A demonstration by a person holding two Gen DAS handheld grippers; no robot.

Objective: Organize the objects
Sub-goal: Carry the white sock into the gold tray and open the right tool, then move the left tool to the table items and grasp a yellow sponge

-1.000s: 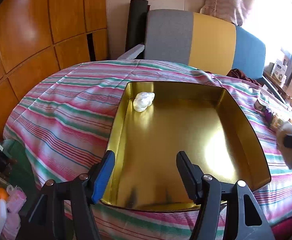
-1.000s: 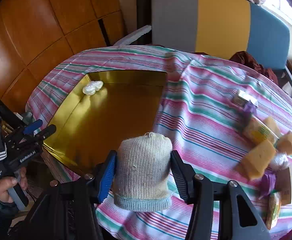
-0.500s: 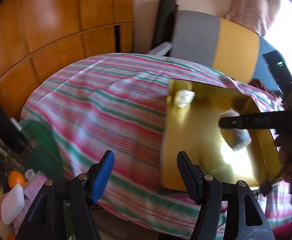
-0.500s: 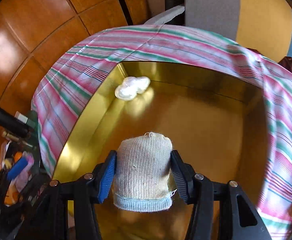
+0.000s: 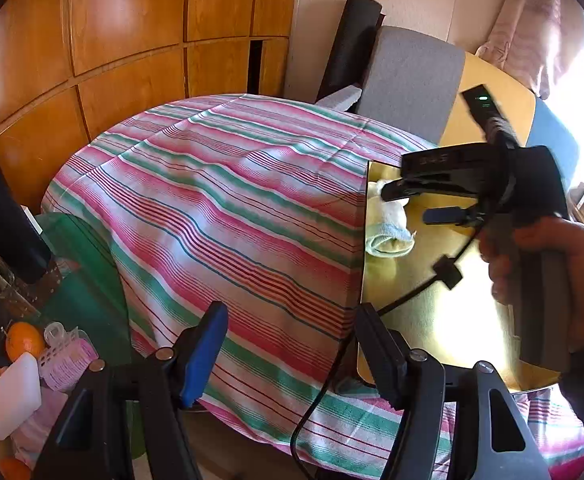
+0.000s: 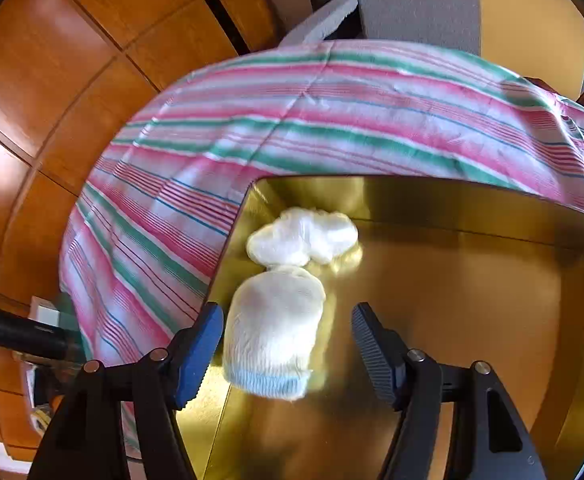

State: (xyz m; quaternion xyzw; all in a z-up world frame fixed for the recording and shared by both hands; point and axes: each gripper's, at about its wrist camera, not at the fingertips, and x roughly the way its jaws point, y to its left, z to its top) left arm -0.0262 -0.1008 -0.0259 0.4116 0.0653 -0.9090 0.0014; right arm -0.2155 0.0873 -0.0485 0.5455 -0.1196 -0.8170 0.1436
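A rolled cream sock with a pale blue cuff lies in the gold tray, touching a white crumpled bundle in the tray's far left corner. My right gripper straddles the sock. Its jaws are opening, the blue pad close by the sock's left side and the black pad well clear. In the left wrist view the right gripper, in a person's hand, hangs over the sock and tray. My left gripper is open and holds nothing, over the tablecloth beside the tray's left rim.
A pink and green striped tablecloth covers the table. A grey, yellow and blue chair back stands behind, and wooden panels at the left. A black cable hangs off the table's front. An orange and toiletries sit low at the left.
My right gripper carried the sock from the tablecloth over the tray, lowered it beside the white bundle and spread its jaws off it. The left gripper swung left, off the tray.
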